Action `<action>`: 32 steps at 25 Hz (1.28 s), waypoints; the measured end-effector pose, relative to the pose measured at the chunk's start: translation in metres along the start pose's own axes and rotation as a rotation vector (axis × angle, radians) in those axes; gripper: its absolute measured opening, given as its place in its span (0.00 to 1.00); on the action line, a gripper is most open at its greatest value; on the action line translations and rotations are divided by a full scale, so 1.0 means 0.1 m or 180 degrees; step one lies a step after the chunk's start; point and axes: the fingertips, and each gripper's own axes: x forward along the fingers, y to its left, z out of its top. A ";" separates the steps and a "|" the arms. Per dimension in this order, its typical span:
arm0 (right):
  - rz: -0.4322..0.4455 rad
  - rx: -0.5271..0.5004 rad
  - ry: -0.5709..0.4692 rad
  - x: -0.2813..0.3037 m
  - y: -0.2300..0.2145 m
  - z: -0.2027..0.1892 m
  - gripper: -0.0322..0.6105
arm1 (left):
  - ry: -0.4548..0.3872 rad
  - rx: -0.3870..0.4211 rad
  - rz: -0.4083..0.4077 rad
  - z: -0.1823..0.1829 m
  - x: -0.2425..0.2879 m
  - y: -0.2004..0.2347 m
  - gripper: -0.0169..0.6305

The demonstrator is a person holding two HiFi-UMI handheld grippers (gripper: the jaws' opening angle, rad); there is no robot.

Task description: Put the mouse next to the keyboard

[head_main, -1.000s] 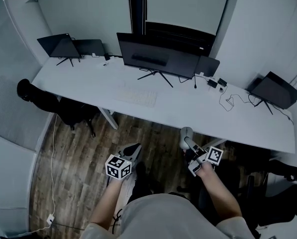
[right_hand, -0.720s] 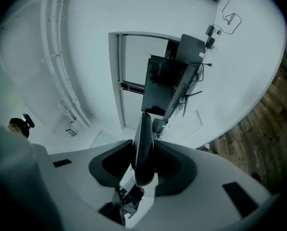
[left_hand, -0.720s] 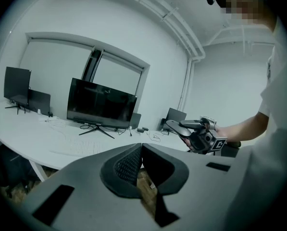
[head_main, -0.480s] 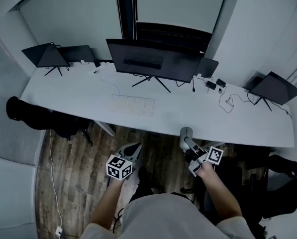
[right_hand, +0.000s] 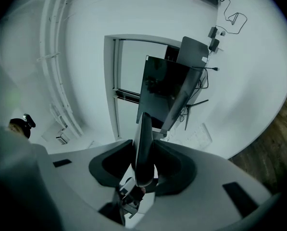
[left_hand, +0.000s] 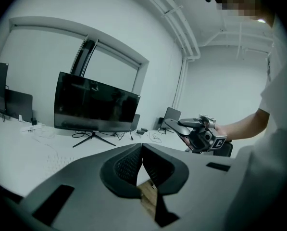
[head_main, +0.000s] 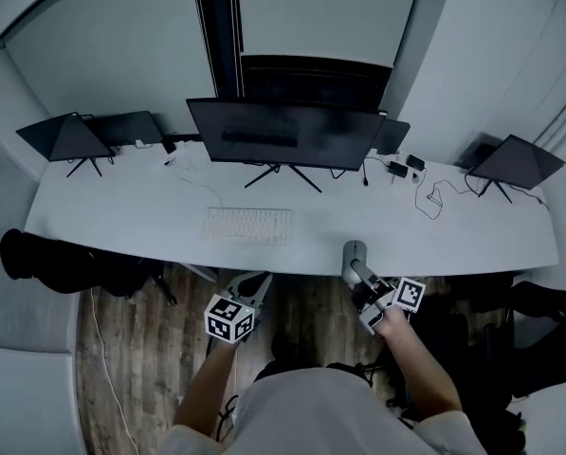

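1. A long white desk (head_main: 121,221) is seen across the head view. Its front edge runs just ahead of both grippers, and wood floor (head_main: 121,349) lies below it.
2. A keyboard (head_main: 249,224) lies flat near the front edge, in front of the monitor (head_main: 283,133). A bare stretch of desk top is left to the right of the keyboard, as far as the cables (head_main: 434,197) near the right end.
3. A dark chair (head_main: 45,259) is pushed under the left end of the desk.
4. The mouse (head_main: 353,250) is gripped edge-on between the jaws of the right gripper (head_main: 356,265). It is held at the desk's front edge, to the right of the keyboard and apart from it. Whether it touches the top cannot be told.
5. The jaws of the left gripper (left_hand: 142,150) are closed tip to tip with nothing between them. It is held over the floor, just short of the desk edge below the keyboard.
6. Compared with a second ago, the desk is seen closer in the head view. The mouse, then over the floor well short of the edge, now overlaps it. The keyboard is unmoved on the desk.
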 end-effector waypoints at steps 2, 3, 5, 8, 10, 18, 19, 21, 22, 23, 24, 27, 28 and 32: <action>-0.0019 0.0007 -0.0060 0.08 -0.01 0.02 0.28 | 0.0007 0.0035 -0.0055 0.05 0.04 0.10 0.05; -0.0027 0.0015 -0.0094 0.11 -0.02 0.04 0.28 | 0.0011 0.0047 -0.0081 0.06 0.06 0.15 0.05; -0.0048 0.0020 -0.0153 0.17 -0.03 0.07 0.28 | 0.0018 0.0062 -0.0127 0.10 0.09 0.23 0.05; -0.0067 -0.0010 -0.0206 0.25 -0.04 0.10 0.28 | 0.0010 0.0088 -0.0175 0.15 0.12 0.34 0.05; -0.0075 -0.0021 -0.0224 0.29 -0.04 0.10 0.28 | 0.0001 0.0092 -0.0191 0.18 0.13 0.40 0.05; -0.0138 0.0010 -0.0266 0.36 -0.11 0.15 0.28 | -0.0006 0.0107 -0.0198 0.22 0.17 0.51 0.05; -0.0137 0.0001 -0.0260 0.37 -0.12 0.16 0.28 | -0.0004 0.0107 -0.0194 0.23 0.18 0.52 0.05; -0.0125 0.0015 -0.0244 0.41 -0.16 0.18 0.28 | 0.0000 0.0108 -0.0179 0.24 0.21 0.55 0.05; -0.0118 0.0032 -0.0231 0.44 -0.17 0.18 0.28 | 0.0006 0.0107 -0.0167 0.23 0.22 0.56 0.05; -0.0115 0.0044 -0.0212 0.46 -0.20 0.19 0.28 | 0.0013 0.0105 -0.0153 0.23 0.24 0.58 0.05; -0.0116 0.0050 -0.0191 0.49 -0.23 0.21 0.28 | 0.0019 0.0102 -0.0138 0.23 0.26 0.59 0.05; -0.0121 0.0064 -0.0125 0.59 -0.33 0.28 0.28 | 0.0027 0.0081 -0.0090 0.24 0.33 0.66 0.05; -0.0122 0.0069 -0.0102 0.63 -0.36 0.32 0.28 | 0.0028 0.0067 -0.0073 0.25 0.36 0.69 0.05; -0.0114 0.0060 0.0013 0.79 -0.49 0.46 0.28 | 0.0023 0.0030 0.0006 0.33 0.53 0.78 0.05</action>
